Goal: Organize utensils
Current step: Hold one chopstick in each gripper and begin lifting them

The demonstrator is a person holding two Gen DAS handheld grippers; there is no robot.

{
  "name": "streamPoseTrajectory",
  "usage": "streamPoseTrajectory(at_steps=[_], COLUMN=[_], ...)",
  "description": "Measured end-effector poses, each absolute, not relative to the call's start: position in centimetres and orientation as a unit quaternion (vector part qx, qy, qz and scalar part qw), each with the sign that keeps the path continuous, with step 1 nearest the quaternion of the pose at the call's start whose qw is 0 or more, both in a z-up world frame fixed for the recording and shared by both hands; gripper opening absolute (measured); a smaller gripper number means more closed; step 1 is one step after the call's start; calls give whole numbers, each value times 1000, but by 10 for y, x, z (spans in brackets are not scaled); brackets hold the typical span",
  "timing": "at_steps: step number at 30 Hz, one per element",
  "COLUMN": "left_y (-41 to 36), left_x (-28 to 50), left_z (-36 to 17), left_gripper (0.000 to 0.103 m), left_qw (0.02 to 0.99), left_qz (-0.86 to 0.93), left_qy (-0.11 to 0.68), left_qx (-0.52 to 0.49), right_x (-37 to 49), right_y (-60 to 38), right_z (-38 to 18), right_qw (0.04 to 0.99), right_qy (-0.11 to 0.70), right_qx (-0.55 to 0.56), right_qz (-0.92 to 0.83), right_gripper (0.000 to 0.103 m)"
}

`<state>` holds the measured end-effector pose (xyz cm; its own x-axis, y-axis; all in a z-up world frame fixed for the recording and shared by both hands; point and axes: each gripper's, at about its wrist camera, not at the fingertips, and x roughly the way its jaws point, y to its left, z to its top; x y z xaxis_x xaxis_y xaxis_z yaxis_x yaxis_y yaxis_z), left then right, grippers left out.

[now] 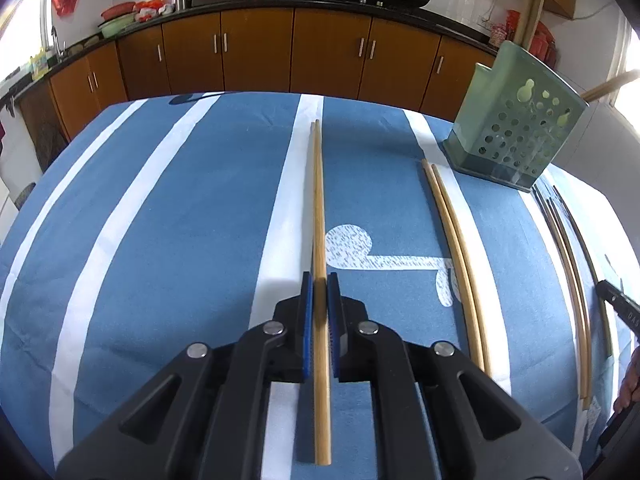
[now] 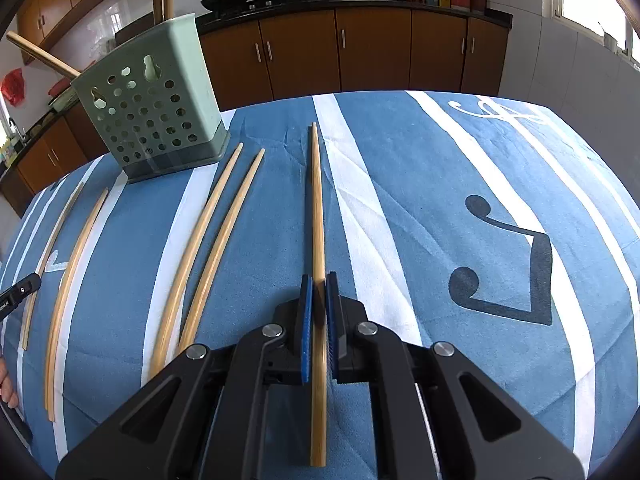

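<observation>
In the left wrist view my left gripper (image 1: 320, 280) is shut on a pair of bamboo chopsticks (image 1: 318, 200) that points straight ahead over the blue striped cloth. My right gripper (image 2: 319, 280) is likewise shut on bamboo chopsticks (image 2: 317, 200), with a dark shadow beside them. The green perforated holder (image 1: 516, 128) stands at the far right in the left wrist view. In the right wrist view the holder (image 2: 156, 120) is at the far left, with a stick (image 2: 40, 54) leaning out of it. A loose pair of chopsticks (image 1: 456, 248) lies between the two grippers.
More loose chopsticks (image 2: 216, 240) and another set (image 2: 76, 264) lie on the cloth in front of the holder. Past the table's far edge run brown kitchen cabinets (image 1: 256, 56) with woks on the counter. The left gripper's tip (image 2: 18, 290) shows at the right view's left edge.
</observation>
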<state>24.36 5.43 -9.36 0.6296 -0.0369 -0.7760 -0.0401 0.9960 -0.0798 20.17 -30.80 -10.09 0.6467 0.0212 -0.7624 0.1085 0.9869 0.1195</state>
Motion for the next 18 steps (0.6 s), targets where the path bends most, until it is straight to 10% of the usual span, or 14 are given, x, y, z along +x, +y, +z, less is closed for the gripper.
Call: streamPoseTrajectory(at_steps=[18], left_y=[59], left_x=[245], left_z=[-94], left_gripper=[11], left_qw=[901], left_qz=[-8], left_qy=[429], left_qx=[-64], right_x=[201], right_y=[-309], right_z=[-101], right_qw=[904], right_qy=[419], right_qx=[84], right_qz=[-22], right_gripper=[8])
